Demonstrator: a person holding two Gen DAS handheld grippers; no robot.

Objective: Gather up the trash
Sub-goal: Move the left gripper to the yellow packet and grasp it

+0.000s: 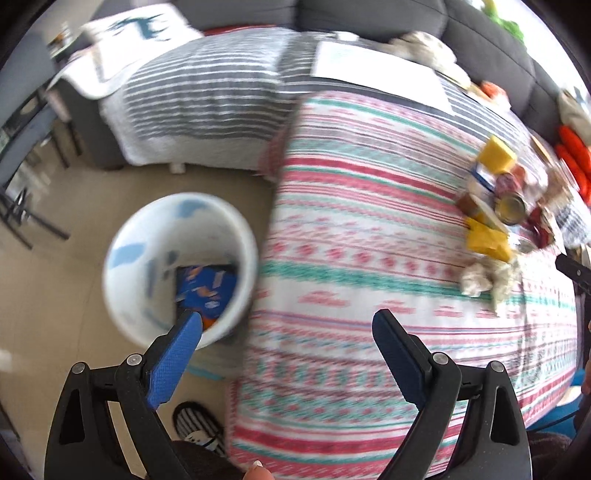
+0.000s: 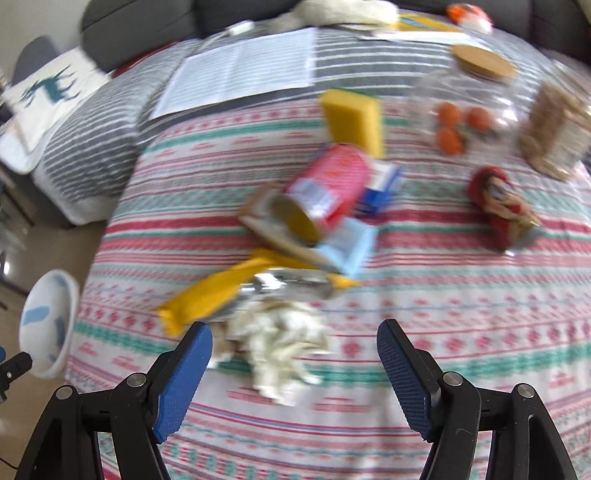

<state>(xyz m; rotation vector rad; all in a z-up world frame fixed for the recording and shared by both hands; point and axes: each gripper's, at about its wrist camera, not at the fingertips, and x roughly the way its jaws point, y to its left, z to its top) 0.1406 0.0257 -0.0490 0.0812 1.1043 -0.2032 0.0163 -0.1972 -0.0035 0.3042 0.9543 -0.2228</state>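
Observation:
A white bin [image 1: 177, 266] stands on the floor left of the patterned blanket [image 1: 369, 229]; a blue wrapper [image 1: 207, 288] lies inside it. My left gripper [image 1: 288, 325] hangs open and empty above the bin's right rim and the blanket's edge. In the right wrist view, a trash pile lies on the blanket [image 2: 443, 295]: a crumpled white tissue [image 2: 280, 347], a yellow wrapper [image 2: 210, 295] with silver foil [image 2: 291, 284], a red can [image 2: 325, 192] on its side and a light blue packet [image 2: 351, 243]. My right gripper [image 2: 295, 339] is open above the tissue, touching nothing.
A yellow sponge [image 2: 351, 118], a glass jar with a cork lid [image 2: 484, 61] holding small oranges [image 2: 450, 114], a red doll [image 2: 498, 206] and printed paper [image 2: 243, 70] lie further back. A grey sofa [image 1: 369, 14] rises behind. A striped slipper [image 1: 199, 424] sits on the floor.

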